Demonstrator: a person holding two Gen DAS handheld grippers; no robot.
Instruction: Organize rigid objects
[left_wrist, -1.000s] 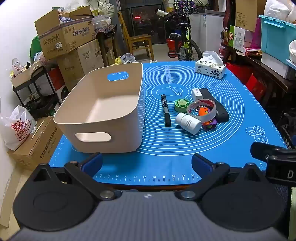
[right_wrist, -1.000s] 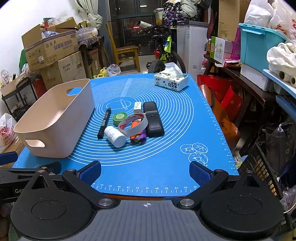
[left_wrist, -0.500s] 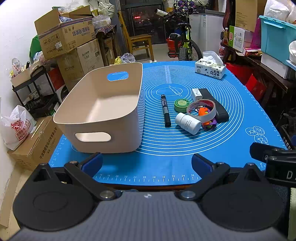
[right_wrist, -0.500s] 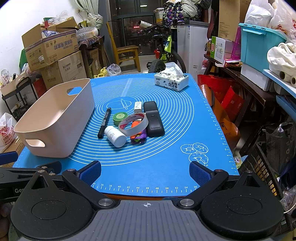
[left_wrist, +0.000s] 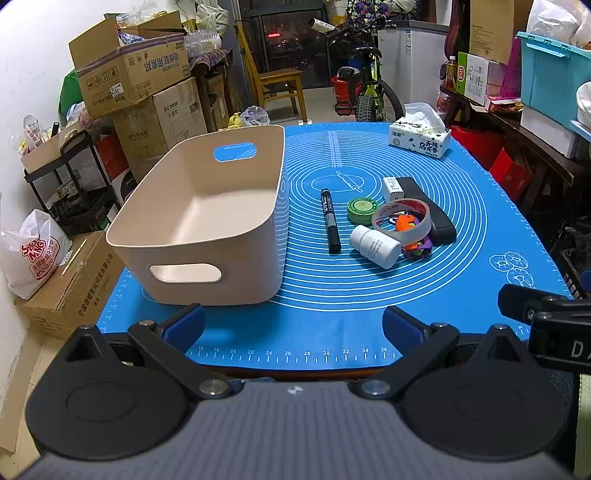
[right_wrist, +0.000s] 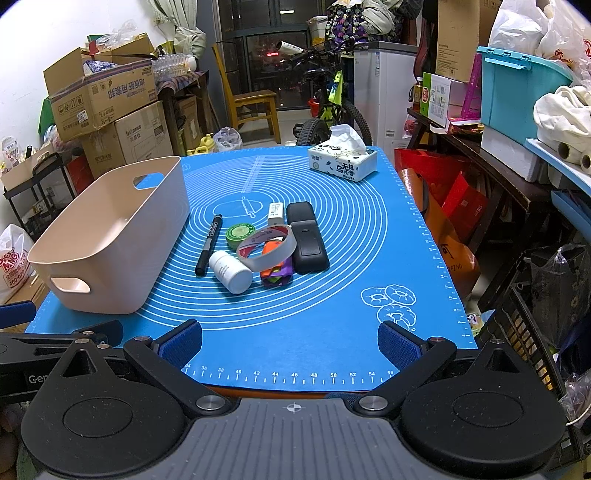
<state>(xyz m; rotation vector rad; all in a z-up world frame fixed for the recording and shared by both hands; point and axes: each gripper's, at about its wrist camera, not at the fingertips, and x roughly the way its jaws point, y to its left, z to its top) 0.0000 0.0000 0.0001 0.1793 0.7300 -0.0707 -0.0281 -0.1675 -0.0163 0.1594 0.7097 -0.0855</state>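
The left gripper gapes wide above the mat's near edge. Ahead left stands a beige bin; ahead right, a marker, pill bottle and, apparently, a tape roll.

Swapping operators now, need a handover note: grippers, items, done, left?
Left gripper: open, empty, hovering at the mat's near edge. Right gripper: same.
Beige plastic bin: on the blue silicone mat, left side, empty.
Clustered right of it: black marker pen, green round tin, white pill bottle, tape roll, black remote, small white charger, orange-purple toy.
Done: nothing binned.
Left: all seven items.
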